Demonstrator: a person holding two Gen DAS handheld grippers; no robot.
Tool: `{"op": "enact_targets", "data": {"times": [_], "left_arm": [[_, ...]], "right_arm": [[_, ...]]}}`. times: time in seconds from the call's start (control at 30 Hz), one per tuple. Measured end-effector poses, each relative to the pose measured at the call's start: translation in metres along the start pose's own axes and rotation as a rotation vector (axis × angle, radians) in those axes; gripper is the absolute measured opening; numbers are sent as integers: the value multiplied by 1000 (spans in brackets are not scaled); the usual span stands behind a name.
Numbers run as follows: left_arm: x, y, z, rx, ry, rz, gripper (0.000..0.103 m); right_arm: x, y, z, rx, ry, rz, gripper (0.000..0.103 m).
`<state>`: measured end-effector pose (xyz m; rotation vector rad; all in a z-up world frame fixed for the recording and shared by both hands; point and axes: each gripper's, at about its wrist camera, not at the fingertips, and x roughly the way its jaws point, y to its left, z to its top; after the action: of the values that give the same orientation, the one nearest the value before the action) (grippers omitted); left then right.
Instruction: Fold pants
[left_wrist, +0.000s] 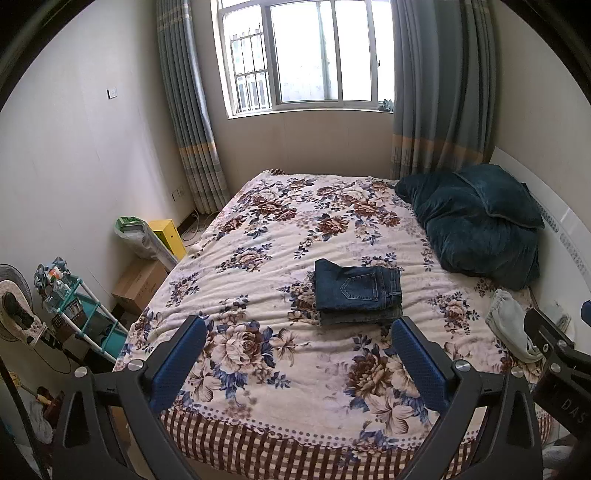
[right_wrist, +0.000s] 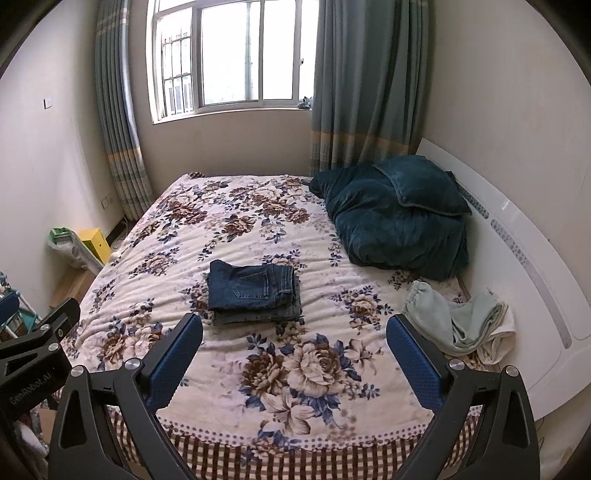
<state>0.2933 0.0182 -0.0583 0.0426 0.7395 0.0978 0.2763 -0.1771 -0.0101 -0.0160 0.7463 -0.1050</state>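
A pair of dark blue jeans (left_wrist: 356, 291) lies folded into a compact stack in the middle of the floral bedspread (left_wrist: 258, 258), back pocket up. It also shows in the right wrist view (right_wrist: 253, 293). My left gripper (left_wrist: 299, 326) is open and empty, held above the near part of the bed, short of the jeans. My right gripper (right_wrist: 295, 325) is open and empty too, at about the same distance from the jeans. The right gripper's body shows at the right edge of the left wrist view (left_wrist: 554, 354).
A dark teal quilt and pillow (right_wrist: 399, 218) are heaped at the head of the bed. A pale green garment (right_wrist: 454, 321) lies crumpled by the white headboard (right_wrist: 535, 277). A rack (left_wrist: 81, 314), boxes (left_wrist: 140, 284) and a yellow box (left_wrist: 166, 236) stand on the floor left of the bed.
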Motion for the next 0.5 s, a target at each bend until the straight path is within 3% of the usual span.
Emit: {"op": "enact_targets", "data": {"times": [0.5], "left_arm": [[-6, -4, -2, -2, -18, -1, 103]], "right_arm": [[-1, 1, 1, -6, -2, -4, 102]]}}
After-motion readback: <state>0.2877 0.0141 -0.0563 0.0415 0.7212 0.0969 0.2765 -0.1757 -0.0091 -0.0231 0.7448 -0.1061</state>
